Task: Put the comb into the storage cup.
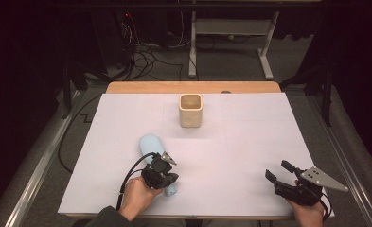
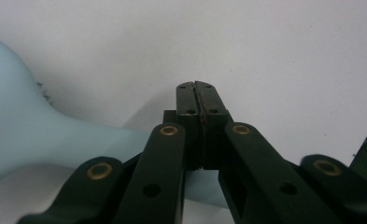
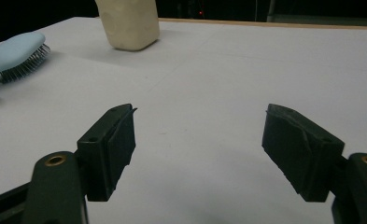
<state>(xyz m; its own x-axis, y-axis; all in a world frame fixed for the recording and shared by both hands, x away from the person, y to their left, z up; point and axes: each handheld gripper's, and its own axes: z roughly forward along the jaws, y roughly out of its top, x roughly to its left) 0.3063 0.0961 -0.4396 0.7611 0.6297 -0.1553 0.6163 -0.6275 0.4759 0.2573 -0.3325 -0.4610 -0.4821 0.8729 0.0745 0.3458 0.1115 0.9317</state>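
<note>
A: So, starting at your left: where is your left gripper (image 1: 161, 171)?

B: In the high view it sits near the front edge of the table (image 1: 250, 142), over the handle end of the pale blue hairbrush (image 1: 154, 150). Your left hand (image 1: 137, 195) holds it from behind, with the cable looping out beside your wrist.

A: And its jaws?

B: Pressed flat together. In the left gripper view you see the two black pads meeting with nothing between them, and the brush handle passing underneath and just behind them. Whether they touch the handle, I cannot tell.

A: How does the brush lie?

B: Flat on the white cover, left of the middle, bristles down. Its rounded head points away from you toward the far side, and its handle runs back toward your left hand. In the right gripper view you can see the bristles under the head.

A: What stands in the middle?

B: A cream square cup (image 1: 190, 110), upright, toward the far edge and well apart from the brush.

A: Now your right?

B: Your right gripper (image 1: 281, 172) is near the front right corner, held in your right hand (image 1: 310, 213) and well apart from the brush. Its jaws stand wide apart, with bare table between them.
</note>
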